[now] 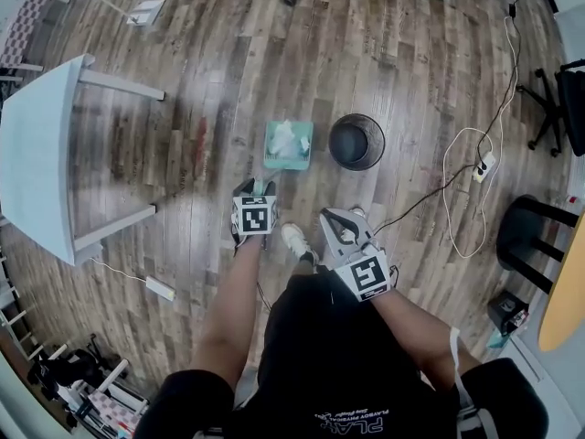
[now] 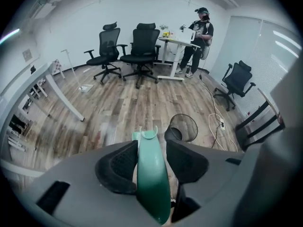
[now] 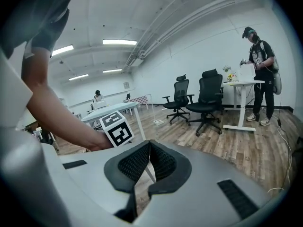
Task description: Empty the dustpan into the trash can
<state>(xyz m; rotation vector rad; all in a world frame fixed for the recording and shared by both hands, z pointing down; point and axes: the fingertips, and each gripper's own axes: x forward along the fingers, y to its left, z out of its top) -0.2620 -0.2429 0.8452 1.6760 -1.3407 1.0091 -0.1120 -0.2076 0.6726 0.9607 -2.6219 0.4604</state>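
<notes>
On the wood floor [image 1: 411,80] at centre frame, the black trash can [image 1: 356,141] stands just right of the green dustpan [image 1: 289,165], white scraps [image 1: 285,135] inside. My left gripper's [image 2: 151,148] jaws stand wide around the dustpan's handle [image 2: 152,174], not clamping it. My right gripper's [image 3: 148,148] jaws are closed on nothing. The risk, as I judge it: a loose or off-centre grip lets the pan tip and spill scraps short of the can.

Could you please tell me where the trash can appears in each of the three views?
Head view: the trash can sits just above centre, right of the dustpan.
Left gripper view: the trash can stands right of centre, just right of the dustpan.
Right gripper view: not in it.
Shared landmark: the white table, left in all three.
</notes>
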